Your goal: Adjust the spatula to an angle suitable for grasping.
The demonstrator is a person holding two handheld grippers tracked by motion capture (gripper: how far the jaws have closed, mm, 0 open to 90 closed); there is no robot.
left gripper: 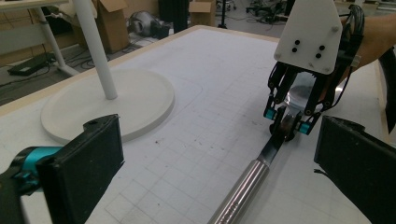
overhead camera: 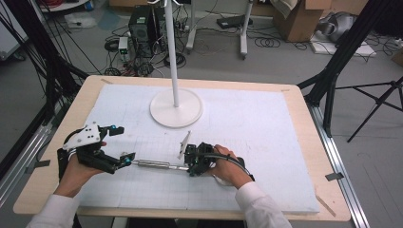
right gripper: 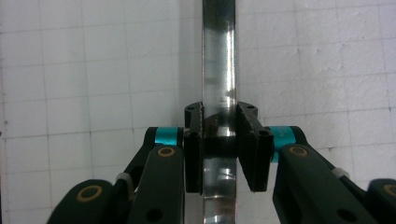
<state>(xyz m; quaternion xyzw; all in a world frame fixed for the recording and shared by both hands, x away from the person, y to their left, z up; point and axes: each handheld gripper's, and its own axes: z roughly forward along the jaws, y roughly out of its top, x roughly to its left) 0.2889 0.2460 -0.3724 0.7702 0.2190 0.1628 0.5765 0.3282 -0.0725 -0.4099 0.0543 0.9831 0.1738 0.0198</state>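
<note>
At the left of the high view, the left gripper [overhead camera: 122, 143] hovers with its jaws spread wide and nothing between them, one jaw tip just beside the near end of a shiny metal tool [overhead camera: 152, 164] that lies flat on the white gridded surface [overhead camera: 266, 142]. Right of centre, the right gripper [overhead camera: 190, 161] is clamped on the tool's flat blade end. In the upper middle stands a white round-based stand [overhead camera: 176, 107]
</note>
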